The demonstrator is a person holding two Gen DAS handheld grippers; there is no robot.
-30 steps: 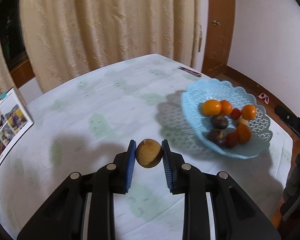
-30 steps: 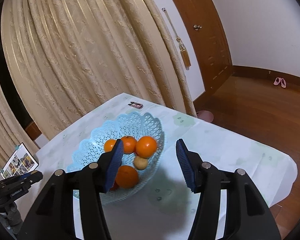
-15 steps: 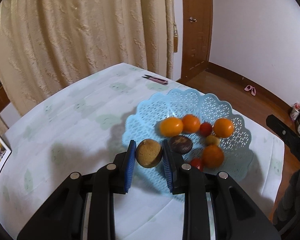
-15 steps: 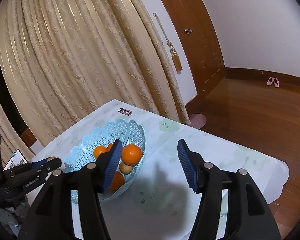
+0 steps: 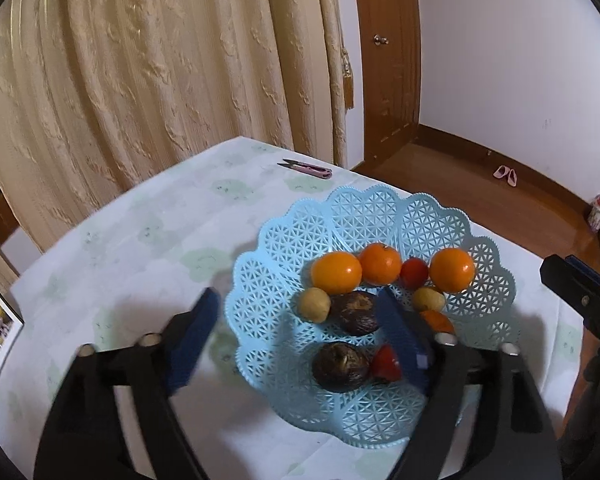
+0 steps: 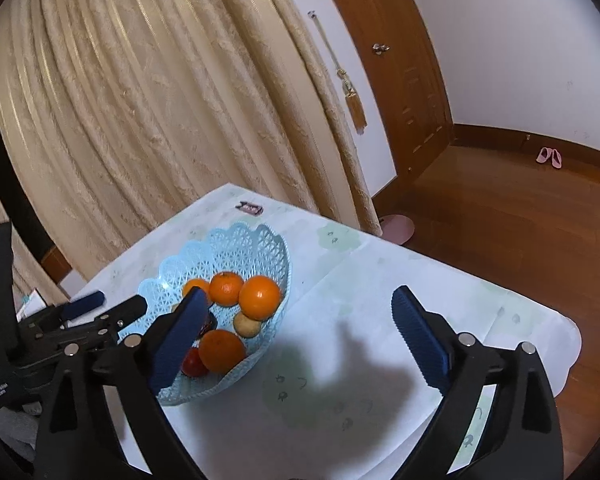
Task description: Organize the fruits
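Both jaws stand wide apart and hold nothing. The left gripper (image 5: 300, 324) hangs over the blue basket (image 5: 380, 216), one blue ridged finger (image 5: 192, 340) outside the rim and the other over the fruit. The right gripper (image 6: 300, 332) is above the white tablecloth (image 6: 380, 280), just beside the basket.

The basket is thin plastic with little holes like lace and a wavy edge. It sits on the cloth, which has pale green prints. Inside lie round, shiny oranges (image 5: 336, 273), small red fruits (image 5: 415, 273), two little tan balls (image 5: 314, 305) with dull skin, and two dark brown wrinkly fruits (image 5: 342, 366). They all lie close together near the middle.

A small pink clipper (image 5: 306, 169) lies on the far side of the table. Behind hangs a bumpy beige curtain (image 5: 160, 72).
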